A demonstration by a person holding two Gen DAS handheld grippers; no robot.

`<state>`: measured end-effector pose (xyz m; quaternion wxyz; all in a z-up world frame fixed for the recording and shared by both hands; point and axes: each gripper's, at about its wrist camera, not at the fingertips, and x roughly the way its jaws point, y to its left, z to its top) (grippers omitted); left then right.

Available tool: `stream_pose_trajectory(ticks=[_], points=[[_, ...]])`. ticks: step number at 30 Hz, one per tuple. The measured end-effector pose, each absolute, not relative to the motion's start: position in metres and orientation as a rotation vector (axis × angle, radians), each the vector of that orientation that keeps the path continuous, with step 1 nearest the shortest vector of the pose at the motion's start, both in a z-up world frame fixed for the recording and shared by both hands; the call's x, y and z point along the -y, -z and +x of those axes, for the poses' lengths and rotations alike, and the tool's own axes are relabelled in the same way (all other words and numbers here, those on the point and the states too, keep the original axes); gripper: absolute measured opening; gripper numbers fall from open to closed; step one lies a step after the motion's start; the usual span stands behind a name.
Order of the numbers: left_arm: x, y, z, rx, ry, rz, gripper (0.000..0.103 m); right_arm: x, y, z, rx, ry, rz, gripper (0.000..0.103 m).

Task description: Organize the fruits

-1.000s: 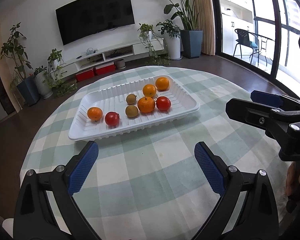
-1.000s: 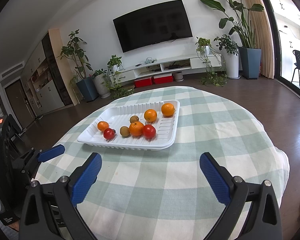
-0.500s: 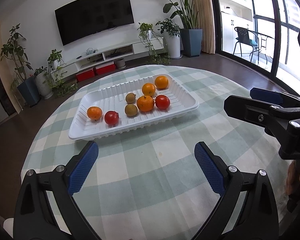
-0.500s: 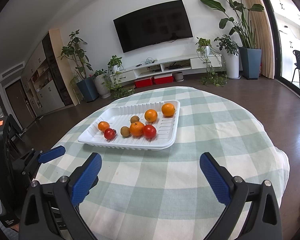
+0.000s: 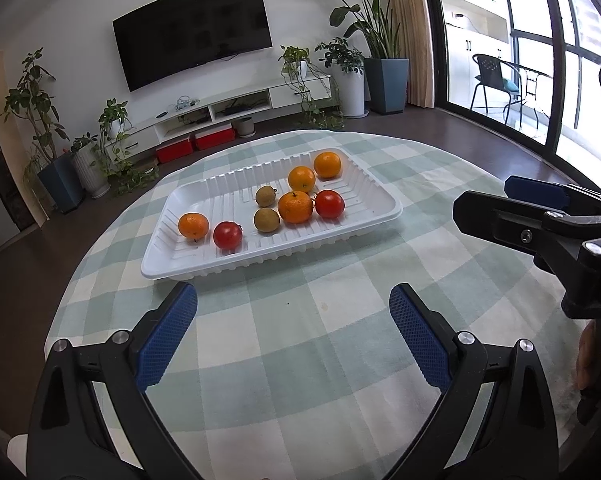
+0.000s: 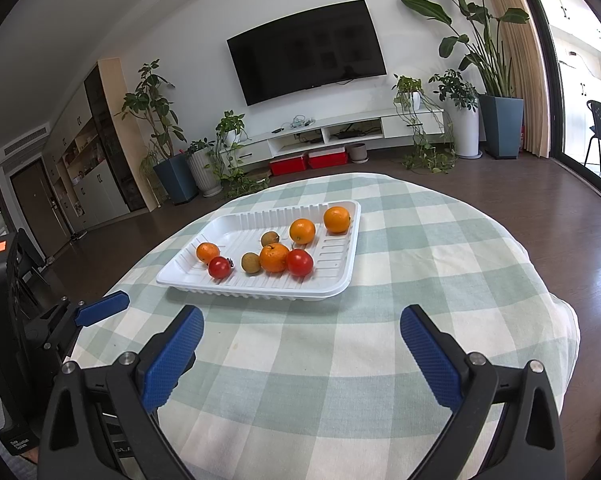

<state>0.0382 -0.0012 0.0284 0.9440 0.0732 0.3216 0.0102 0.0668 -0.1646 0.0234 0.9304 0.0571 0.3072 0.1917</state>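
on the checked tablecloth (image 5: pixel 308 344), near the round table's far side: a white ribbed plastic tray (image 5: pixel 204 264), shallow, rectangular, with rounded corners and fluted walls. inside it, eight fruits, none on the cloth: four oranges (image 5: pixel 295 207), glossy and finely dimpled; two tomatoes (image 5: pixel 329 203), smooth, red and shiny; two small brownish-green fruits (image 5: pixel 266 219), matt and roundish, kind hard to tell. mixed rather than grouped by kind: one orange (image 5: pixel 193 225) just beside one tomato (image 5: pixel 227 235) at the tray's left end, the rest clustered from the middle toward the far right corner, a tomato touching or nearly touching the big orange.

fits two readings: fruits gathered into the tray, with that part of the job settled, or fruits waiting to be sorted by kind or moved elsewhere. cannot tell which from this alone.

left gripper (image 5: pixel 292 328) spread wide and empty, low over the cloth short of the tray's near edge. right gripper (image 6: pixel 302 344) likewise splayed and empty, short of the tray. blue textured rubber pads (image 6: pixel 172 364) on black plastic arms. soft, slightly wrinkled cloth, pale green and cream.
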Motion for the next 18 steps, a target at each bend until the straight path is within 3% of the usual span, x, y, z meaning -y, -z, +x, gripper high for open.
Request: stream_pose_trajectory(ticks=[18], points=[[-0.0010, -0.0283, 0.0370, -0.657, -0.016, 0.144, 0.098, 0.1647, -0.0225, 0.0668, -0.628, -0.392, 0.118, 0.101]])
